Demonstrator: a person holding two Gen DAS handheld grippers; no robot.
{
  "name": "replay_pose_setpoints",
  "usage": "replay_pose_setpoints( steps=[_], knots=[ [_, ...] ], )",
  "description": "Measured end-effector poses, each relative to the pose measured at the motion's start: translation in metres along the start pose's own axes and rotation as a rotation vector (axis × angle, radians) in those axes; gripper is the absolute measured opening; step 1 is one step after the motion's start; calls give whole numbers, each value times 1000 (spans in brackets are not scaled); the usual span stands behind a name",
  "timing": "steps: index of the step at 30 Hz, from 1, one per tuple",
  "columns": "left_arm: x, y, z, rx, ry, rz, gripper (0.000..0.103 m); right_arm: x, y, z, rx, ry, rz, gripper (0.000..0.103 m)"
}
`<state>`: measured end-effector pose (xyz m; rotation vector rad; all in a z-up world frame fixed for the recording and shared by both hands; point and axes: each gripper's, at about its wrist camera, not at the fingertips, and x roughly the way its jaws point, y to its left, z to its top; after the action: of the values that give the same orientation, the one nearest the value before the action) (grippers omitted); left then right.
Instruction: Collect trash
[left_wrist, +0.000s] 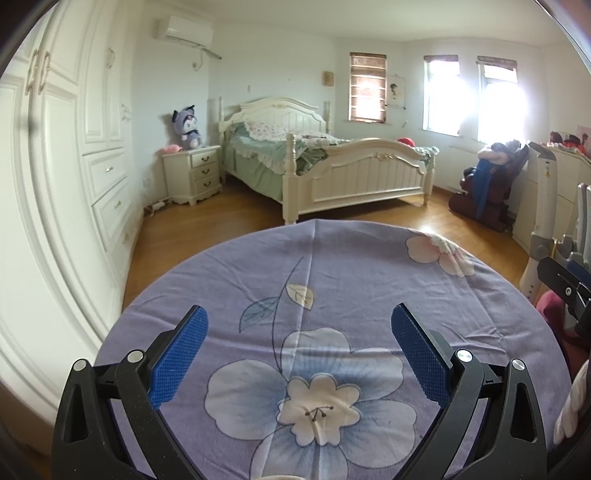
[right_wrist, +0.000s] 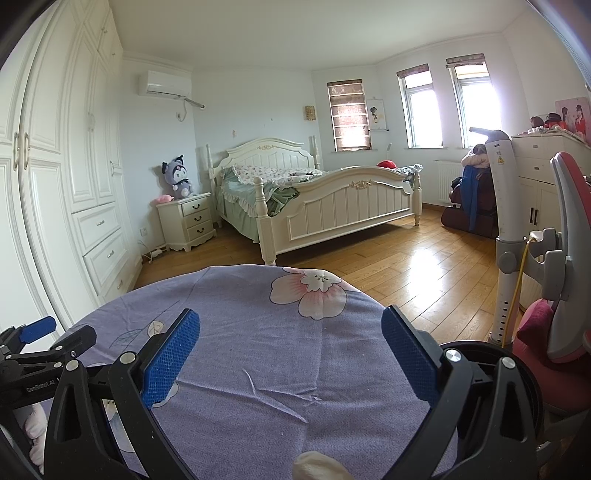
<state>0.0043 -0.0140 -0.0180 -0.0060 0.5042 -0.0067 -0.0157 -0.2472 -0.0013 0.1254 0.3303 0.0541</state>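
Left gripper (left_wrist: 299, 354) and right gripper (right_wrist: 290, 354) hovering spread over the purple floral tablecloth (left_wrist: 351, 280), bottom-centre, gripping nothing. Cannot tell where the trash is.

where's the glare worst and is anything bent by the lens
Left wrist view: the right-hand windows blow out white, washing the wall around them. Right wrist view: milder window glare, plus a bright patch on the wood floor. Both views: fisheye bows the wardrobe and darkens the corners.
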Motion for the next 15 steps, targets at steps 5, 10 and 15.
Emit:
replay_pose_setpoints(
  steps=[5,10,15],
  knots=[
    [-1,-1,1,6,0,0,98,2,4,-3,-1,3,-5,98],
    [-1,0,2,2,0,-5,98,2,3,-2,0,3,-5,98],
    [-1,5,2,-19,-5,-30,98,2,3,-2,0,2,-7,98]
  ],
)
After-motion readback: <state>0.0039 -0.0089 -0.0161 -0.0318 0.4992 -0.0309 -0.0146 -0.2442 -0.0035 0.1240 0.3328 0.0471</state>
